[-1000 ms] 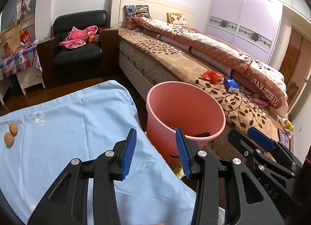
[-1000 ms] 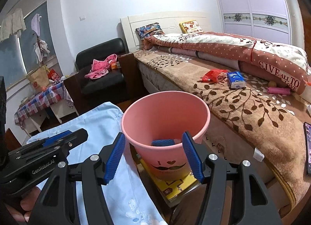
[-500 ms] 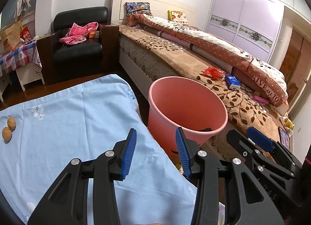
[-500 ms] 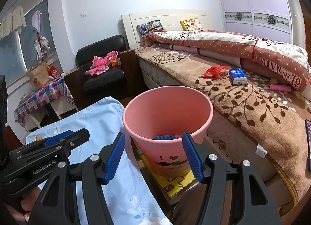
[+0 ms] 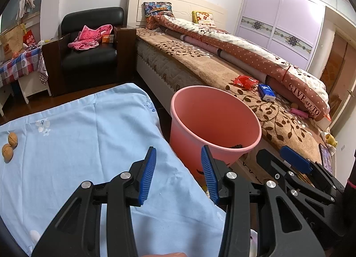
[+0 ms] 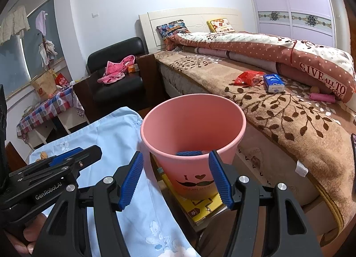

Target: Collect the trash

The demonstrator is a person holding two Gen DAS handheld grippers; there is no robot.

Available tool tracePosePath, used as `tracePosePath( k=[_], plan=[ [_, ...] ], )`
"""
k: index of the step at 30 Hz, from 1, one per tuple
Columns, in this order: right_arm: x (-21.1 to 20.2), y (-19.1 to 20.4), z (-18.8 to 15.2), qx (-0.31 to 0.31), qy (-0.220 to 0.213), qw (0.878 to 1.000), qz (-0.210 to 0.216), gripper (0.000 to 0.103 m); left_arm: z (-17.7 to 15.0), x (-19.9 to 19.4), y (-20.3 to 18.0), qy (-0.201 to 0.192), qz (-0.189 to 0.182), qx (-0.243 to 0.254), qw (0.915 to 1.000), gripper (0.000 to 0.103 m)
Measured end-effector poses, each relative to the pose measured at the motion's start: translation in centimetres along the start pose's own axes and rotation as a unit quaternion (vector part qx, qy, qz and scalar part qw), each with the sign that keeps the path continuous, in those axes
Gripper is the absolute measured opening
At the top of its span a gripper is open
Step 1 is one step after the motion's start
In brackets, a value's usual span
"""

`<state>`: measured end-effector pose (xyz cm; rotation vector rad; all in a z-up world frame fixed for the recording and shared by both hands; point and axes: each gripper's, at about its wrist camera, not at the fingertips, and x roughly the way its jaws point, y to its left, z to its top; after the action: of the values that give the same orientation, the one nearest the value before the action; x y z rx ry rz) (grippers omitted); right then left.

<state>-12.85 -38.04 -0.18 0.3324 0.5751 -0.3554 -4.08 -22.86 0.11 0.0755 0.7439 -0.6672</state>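
Note:
A pink bucket point(image 5: 213, 121) point(image 6: 193, 132) stands between the blue-clothed table and the bed, with a blue item point(image 6: 189, 153) and dark scraps point(image 5: 235, 146) inside. On the brown bedspread lie a red wrapper point(image 5: 244, 81) point(image 6: 247, 78), a blue tissue pack point(image 5: 266, 92) point(image 6: 273, 82) and a pink roll point(image 5: 299, 113) point(image 6: 322, 97). Two walnuts point(image 5: 10, 145) rest on the table's left. My left gripper point(image 5: 178, 161) is open and empty over the cloth's right edge. My right gripper point(image 6: 175, 170) is open and empty just before the bucket.
The light-blue tablecloth point(image 5: 77, 145) fills the near left. A yellow box point(image 6: 200, 208) lies under the bucket. A black armchair point(image 5: 89, 54) with pink clothing stands by the headboard. A checked side table point(image 6: 44, 110) is at far left. A phone point(image 5: 326, 159) lies on the bed's near end.
Both views have drifted slightly, so the bucket sits a little lower and closer in frame. Both grippers stay open and empty.

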Motion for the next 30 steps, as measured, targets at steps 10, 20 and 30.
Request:
tracePosePath(
  k=[10, 20, 30],
  plan=[
    [0.03, -0.01, -0.04, 0.000, 0.001, 1.000, 0.000, 0.060, -0.10, 0.17, 0.22, 0.002, 0.004, -0.004, 1.0000, 0.042],
    [0.07, 0.08, -0.07, -0.003, 0.002, 1.000, 0.000, 0.060, -0.07, 0.18, 0.23, 0.003, 0.003, -0.005, 1.0000, 0.042],
    [0.10, 0.16, -0.08, -0.005, 0.003, 1.000, -0.001, 0.060, -0.16, 0.29, 0.11, 0.006, 0.002, -0.003, 1.0000, 0.042]
  ],
)
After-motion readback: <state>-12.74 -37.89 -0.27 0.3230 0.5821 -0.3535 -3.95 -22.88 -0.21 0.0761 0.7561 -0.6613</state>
